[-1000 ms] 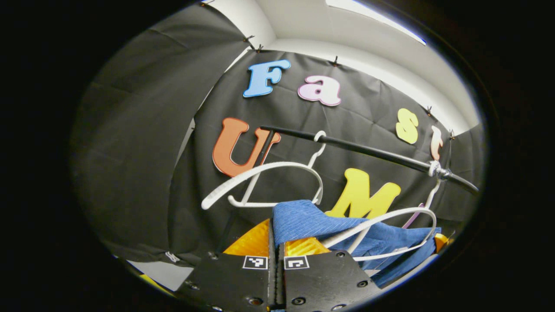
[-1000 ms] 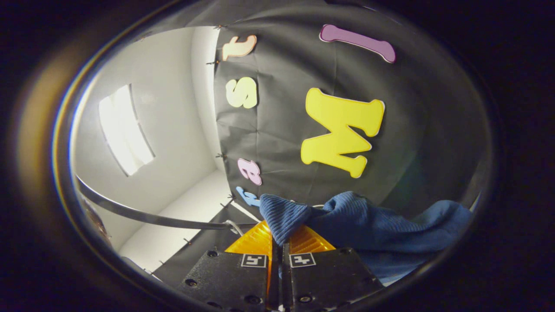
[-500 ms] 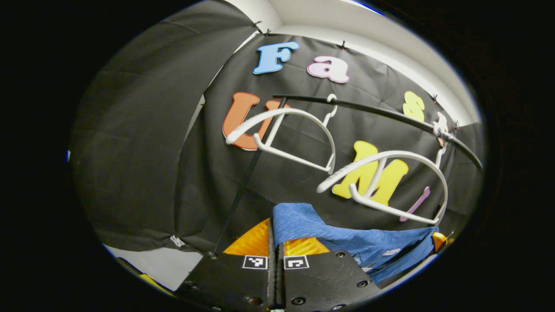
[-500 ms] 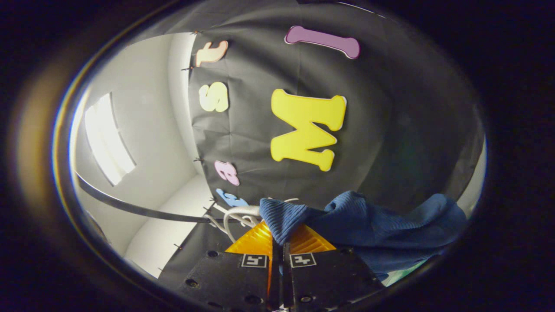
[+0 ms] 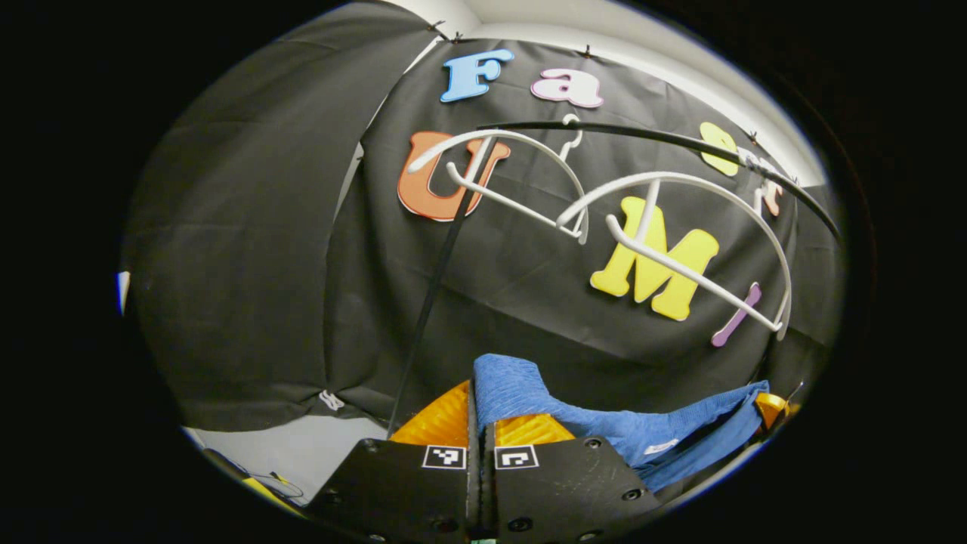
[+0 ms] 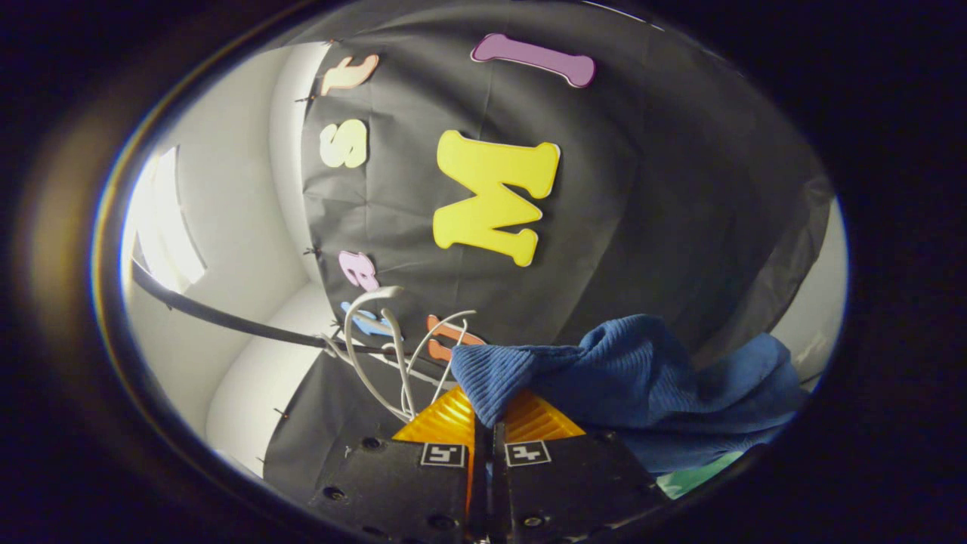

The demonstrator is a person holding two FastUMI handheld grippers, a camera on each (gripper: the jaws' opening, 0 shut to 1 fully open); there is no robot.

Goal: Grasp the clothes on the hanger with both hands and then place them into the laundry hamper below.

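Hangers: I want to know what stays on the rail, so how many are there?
2, both white and bare on the black rail: one hanger toward its left end, the other hanger to its right. More may hang beyond view.

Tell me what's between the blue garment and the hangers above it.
Nothing: in the left gripper view, bare black cloth separates the blue garment from the white hangers.

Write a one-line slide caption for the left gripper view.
Left gripper clamps blue garment below two bare white hangers.
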